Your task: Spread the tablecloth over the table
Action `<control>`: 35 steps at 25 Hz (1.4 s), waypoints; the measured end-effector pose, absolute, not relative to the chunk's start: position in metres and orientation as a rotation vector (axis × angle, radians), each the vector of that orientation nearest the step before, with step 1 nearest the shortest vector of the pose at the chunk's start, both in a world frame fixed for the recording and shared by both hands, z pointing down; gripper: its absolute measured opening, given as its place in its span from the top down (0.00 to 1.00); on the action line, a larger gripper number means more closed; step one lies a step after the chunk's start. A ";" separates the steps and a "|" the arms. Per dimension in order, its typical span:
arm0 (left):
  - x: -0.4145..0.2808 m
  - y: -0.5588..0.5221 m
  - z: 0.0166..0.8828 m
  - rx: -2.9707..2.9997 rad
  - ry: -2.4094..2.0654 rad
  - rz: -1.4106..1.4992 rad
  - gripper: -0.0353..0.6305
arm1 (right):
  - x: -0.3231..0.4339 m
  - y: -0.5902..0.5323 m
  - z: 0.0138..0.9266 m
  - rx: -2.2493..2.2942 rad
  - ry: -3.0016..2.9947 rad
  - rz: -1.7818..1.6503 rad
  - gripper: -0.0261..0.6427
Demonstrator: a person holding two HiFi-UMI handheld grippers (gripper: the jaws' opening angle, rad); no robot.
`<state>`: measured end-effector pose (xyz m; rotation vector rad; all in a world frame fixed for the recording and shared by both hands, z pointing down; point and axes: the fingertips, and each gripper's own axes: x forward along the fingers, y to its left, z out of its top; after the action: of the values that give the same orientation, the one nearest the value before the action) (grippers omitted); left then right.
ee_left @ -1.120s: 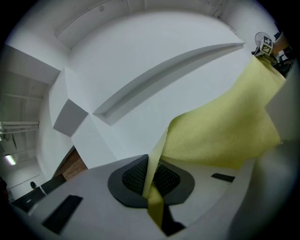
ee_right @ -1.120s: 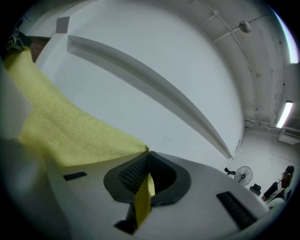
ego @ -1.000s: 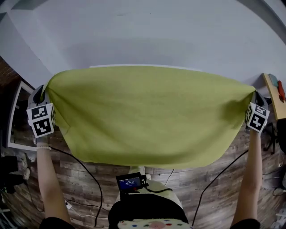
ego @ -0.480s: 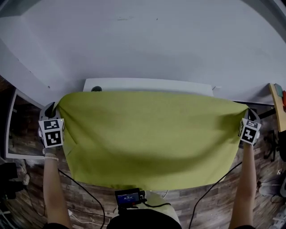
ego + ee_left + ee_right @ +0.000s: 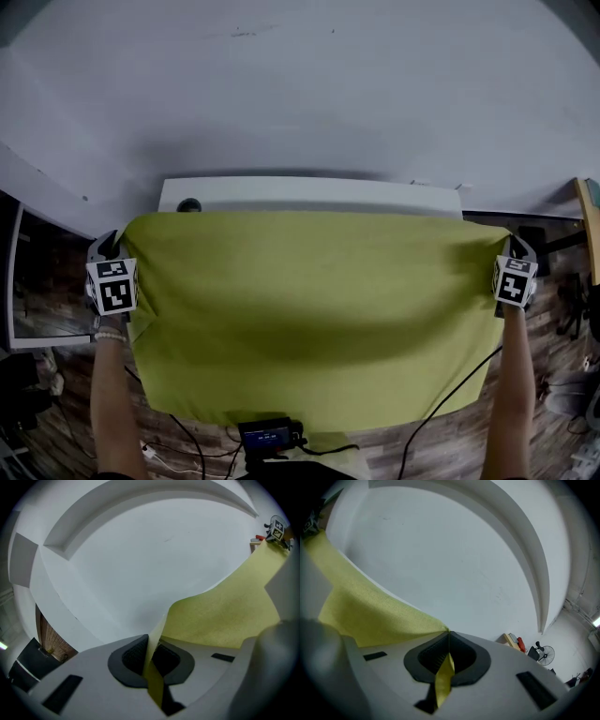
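A yellow-green tablecloth point(image 5: 314, 314) hangs stretched wide between my two grippers, above a white table point(image 5: 309, 194) whose far strip shows beyond the cloth. My left gripper point(image 5: 114, 255) is shut on the cloth's left corner, my right gripper point(image 5: 511, 251) on its right corner. In the left gripper view the cloth point(image 5: 225, 616) runs from the closed pads point(image 5: 133, 656) off to the right. In the right gripper view the cloth point(image 5: 365, 613) leaves the closed pads point(image 5: 461, 658) to the left. Most of the table is hidden under the cloth.
A small dark round thing point(image 5: 190, 205) lies at the table's far left corner. A white wall point(image 5: 309, 84) stands behind the table. Cables point(image 5: 192, 436) trail over the wood-pattern floor. A wooden shelf point(image 5: 591, 220) with coloured items stands at the right; a fan point(image 5: 543, 654) is beside it.
Both grippers have sunk with the cloth held taut, and the cloth now hangs lower over the table. The table's white far strip has come into view beyond it.
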<state>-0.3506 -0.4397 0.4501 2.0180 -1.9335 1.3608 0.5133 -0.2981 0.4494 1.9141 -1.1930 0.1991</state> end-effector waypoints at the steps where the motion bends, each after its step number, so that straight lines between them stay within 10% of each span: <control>1: -0.350 -0.446 0.453 2.016 -1.931 1.377 0.92 | 0.514 -0.303 0.454 1.910 -1.190 0.202 0.91; 35: -0.344 -0.627 0.436 2.084 -2.034 1.366 0.92 | 0.501 -0.448 0.464 1.878 -1.138 0.079 0.91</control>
<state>-0.3440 -0.6271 0.4359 2.0845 -2.0344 1.3657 0.5011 -0.4476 0.4640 1.8782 -1.1376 0.0792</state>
